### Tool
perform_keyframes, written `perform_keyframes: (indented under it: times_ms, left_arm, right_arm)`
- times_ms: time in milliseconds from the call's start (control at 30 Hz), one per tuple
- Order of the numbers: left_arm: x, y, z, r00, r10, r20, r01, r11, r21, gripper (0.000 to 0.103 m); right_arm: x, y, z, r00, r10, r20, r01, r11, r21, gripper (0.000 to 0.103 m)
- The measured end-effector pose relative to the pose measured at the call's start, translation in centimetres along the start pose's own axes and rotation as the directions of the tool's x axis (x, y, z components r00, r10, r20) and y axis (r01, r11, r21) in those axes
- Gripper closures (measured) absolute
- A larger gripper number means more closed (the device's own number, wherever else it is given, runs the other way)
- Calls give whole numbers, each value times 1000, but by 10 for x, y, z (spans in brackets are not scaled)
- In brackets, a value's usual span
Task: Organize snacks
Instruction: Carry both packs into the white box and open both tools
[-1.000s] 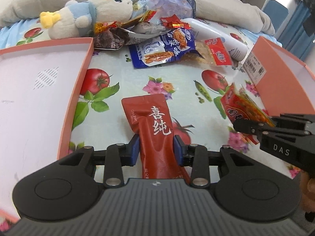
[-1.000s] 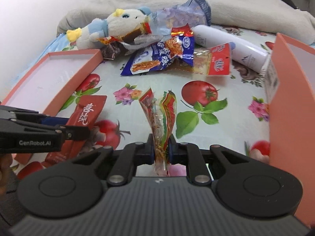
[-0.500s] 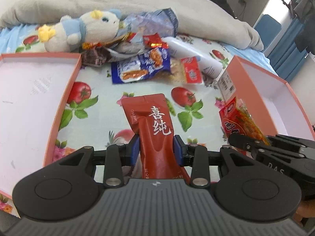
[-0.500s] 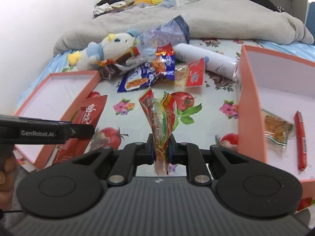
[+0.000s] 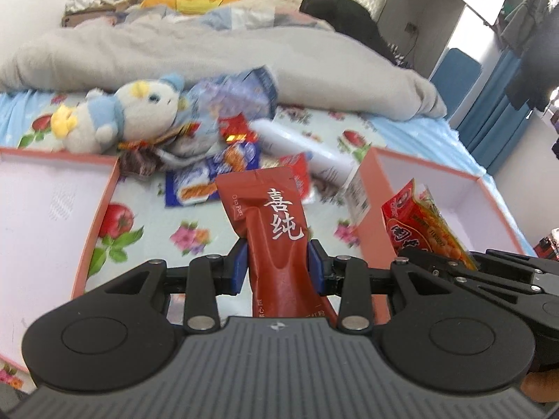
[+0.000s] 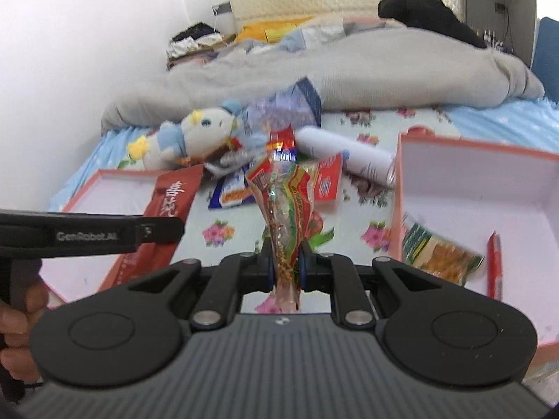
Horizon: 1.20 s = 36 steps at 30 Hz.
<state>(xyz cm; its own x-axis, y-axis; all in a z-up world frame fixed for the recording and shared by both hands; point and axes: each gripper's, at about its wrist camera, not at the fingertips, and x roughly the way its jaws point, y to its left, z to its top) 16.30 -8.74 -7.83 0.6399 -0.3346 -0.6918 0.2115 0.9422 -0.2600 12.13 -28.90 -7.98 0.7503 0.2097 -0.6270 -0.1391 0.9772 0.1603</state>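
Observation:
My left gripper (image 5: 277, 268) is shut on a dark red snack pouch (image 5: 276, 230) with white Chinese characters, held up above the bed; the pouch also shows in the right wrist view (image 6: 171, 199). My right gripper (image 6: 285, 268) is shut on a red, yellow and green snack packet (image 6: 284, 206), held upright; the packet also shows in the left wrist view (image 5: 422, 223). An orange box (image 6: 478, 188) on the right holds a green-edged snack bag (image 6: 436, 255) and a red sausage stick (image 6: 494, 262). An orange lid tray (image 5: 49, 209) lies on the left.
A pile of snacks lies ahead, with a blue packet (image 5: 213, 178). A plush toy (image 5: 118, 118), a white bottle (image 5: 307, 150) and a grey blanket (image 5: 244, 59) lie further back on the fruit-print sheet (image 5: 146, 223).
Both grippers have risen well above the bed with their packets still held. The view now reaches the blanket and wall, and the right box's inside has come into view.

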Motion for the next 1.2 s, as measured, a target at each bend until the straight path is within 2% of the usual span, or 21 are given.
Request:
perform_keyframes:
  times_ms: [300, 667, 967, 1200]
  left_arm:
    - [-19, -50, 41, 994, -72, 78, 68, 996, 56, 62]
    - [-36, -109, 87, 973, -178, 148, 160, 979, 130, 62]
    - [1, -165, 102, 967, -238, 90, 217, 956, 197, 62]
    - [66, -202, 96, 965, -262, -27, 261, 937, 230, 61]
  right_arm:
    - [-40, -22, 37, 992, -47, 120, 47, 999, 4, 87]
    - [-71, -52, 59, 973, -120, 198, 115, 993, 38, 87]
    - [-75, -97, 72, 955, -189, 228, 173, 981, 85, 87]
    - [-56, -144, 57, 956, -252, 150, 228, 961, 158, 87]
